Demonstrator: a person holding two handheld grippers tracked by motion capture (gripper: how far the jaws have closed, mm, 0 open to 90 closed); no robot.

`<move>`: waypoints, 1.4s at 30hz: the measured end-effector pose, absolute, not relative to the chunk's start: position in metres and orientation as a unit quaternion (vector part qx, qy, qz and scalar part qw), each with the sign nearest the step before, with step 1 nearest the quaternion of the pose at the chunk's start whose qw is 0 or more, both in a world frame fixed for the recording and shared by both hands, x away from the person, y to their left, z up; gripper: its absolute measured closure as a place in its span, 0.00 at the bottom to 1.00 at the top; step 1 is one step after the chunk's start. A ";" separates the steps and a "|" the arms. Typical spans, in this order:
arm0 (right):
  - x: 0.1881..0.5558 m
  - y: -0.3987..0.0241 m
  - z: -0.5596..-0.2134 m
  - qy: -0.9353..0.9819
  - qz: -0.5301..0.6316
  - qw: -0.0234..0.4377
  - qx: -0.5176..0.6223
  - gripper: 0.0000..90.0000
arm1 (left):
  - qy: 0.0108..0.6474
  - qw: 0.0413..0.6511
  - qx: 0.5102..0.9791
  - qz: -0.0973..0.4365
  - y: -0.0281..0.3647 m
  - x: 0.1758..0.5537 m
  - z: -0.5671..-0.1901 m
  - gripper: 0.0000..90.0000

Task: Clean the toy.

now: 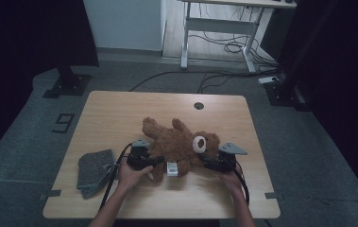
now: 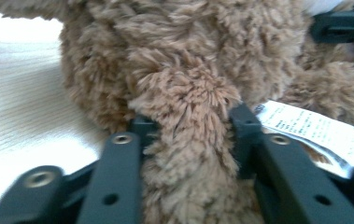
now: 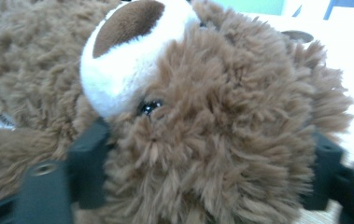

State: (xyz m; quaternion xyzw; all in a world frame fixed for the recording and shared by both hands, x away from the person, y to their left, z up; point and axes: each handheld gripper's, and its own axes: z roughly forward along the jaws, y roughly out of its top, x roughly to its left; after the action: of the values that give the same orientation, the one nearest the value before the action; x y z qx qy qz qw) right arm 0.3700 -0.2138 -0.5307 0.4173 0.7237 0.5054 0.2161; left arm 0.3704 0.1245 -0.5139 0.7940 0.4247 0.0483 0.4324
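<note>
A: Why is the teddy bear (image 1: 179, 146) held at two places at once?

B: Probably so that a soft, floppy body can be carried without sagging. It lies on its back on the wooden table (image 1: 115, 113), head toward the person's right. The left gripper (image 1: 149, 162) takes a limb near the sewn-in label (image 1: 172, 169), and the right gripper (image 1: 210, 163) takes the head.

A: And where does the bear sit relative to the jaws?

B: In the left gripper view the limb (image 2: 188, 140) runs straight up between the two black jaws, which clamp it, fur bulging past both inner faces. In the right gripper view the head (image 3: 221, 130) fills the gap, muzzle (image 3: 128, 65) turned up and left; those jaws stand wide and press into the fur at either side.

A: The grey cloth (image 1: 95, 171)?

B: Folded at the table's left edge, well apart from the bear, untouched.
</note>
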 end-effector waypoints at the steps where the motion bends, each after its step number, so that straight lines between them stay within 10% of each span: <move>1: 0.369 -0.214 -0.529 0.720 0.506 0.218 0.422 0.16 | 0.429 0.430 0.792 0.057 0.126 0.368 -0.513 0.57; 8: 0.349 -0.225 -0.504 0.682 0.533 0.259 0.429 0.14 | 0.435 0.441 0.778 0.109 0.145 0.342 -0.492 0.40; 42: 0.249 -0.246 -0.546 0.725 0.497 0.203 0.432 0.23 | 0.429 0.455 0.765 0.152 0.214 0.249 -0.512 0.40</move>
State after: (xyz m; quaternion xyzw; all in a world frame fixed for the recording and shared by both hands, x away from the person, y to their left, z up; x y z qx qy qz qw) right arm 0.2493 -0.2459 -0.5456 0.4323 0.7246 0.4968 0.2032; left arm 0.2485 0.2143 -0.5123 0.7652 0.4292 0.1524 0.4549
